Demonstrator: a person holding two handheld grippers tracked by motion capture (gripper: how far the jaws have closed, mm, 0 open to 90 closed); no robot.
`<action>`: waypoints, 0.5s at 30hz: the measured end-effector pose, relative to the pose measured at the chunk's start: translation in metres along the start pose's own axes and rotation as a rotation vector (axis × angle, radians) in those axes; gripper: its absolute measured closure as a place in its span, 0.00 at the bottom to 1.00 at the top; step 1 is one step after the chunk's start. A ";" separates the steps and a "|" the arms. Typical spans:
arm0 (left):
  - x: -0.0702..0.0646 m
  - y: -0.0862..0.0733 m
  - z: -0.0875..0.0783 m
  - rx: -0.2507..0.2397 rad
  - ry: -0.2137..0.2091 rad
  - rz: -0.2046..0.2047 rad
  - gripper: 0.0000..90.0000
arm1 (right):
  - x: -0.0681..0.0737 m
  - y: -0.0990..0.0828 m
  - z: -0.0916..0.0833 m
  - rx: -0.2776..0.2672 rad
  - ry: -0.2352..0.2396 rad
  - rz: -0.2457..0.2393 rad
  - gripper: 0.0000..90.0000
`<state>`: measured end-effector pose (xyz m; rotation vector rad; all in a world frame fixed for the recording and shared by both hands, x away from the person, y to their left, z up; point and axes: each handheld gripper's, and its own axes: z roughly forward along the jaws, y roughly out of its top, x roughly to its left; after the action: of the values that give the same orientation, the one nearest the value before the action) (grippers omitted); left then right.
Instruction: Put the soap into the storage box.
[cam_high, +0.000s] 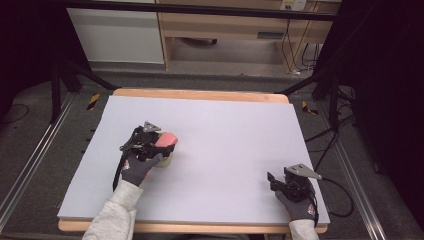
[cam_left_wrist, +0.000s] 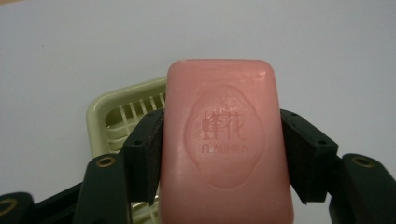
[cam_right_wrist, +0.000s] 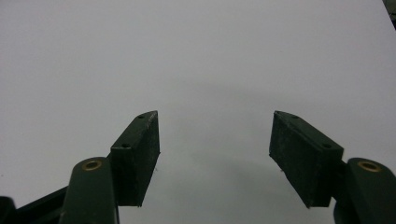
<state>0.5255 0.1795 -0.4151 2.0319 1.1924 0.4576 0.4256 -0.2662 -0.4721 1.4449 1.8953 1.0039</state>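
We saw the pink soap bar (cam_left_wrist: 228, 140) clamped by its long sides between the left gripper's (cam_left_wrist: 223, 156) fingers (cam_left_wrist: 148, 154), held just above a pale yellow slatted soap dish (cam_left_wrist: 122, 116) on the table (cam_high: 225, 130), toward its left edge. The right gripper (cam_right_wrist: 215, 154) sat near the table's front right corner, its fingers spread wide apart with nothing between them.

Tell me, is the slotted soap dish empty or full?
Empty: the soap dish shows bare slots; the pink soap bar is clamped in the left gripper.
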 end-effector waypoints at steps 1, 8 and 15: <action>0.001 0.000 0.001 0.002 0.003 -0.001 0.41 | 0.000 0.000 0.000 0.000 0.000 -0.001 0.37; 0.011 -0.002 0.006 0.005 0.032 -0.017 0.41 | 0.000 0.000 0.000 -0.003 0.002 0.000 0.37; 0.019 -0.006 0.014 0.022 0.049 -0.030 0.41 | 0.000 0.000 0.000 -0.001 0.005 0.004 0.37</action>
<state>0.5400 0.1918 -0.4301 2.0295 1.2610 0.4844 0.4259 -0.2659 -0.4722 1.4476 1.8963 1.0111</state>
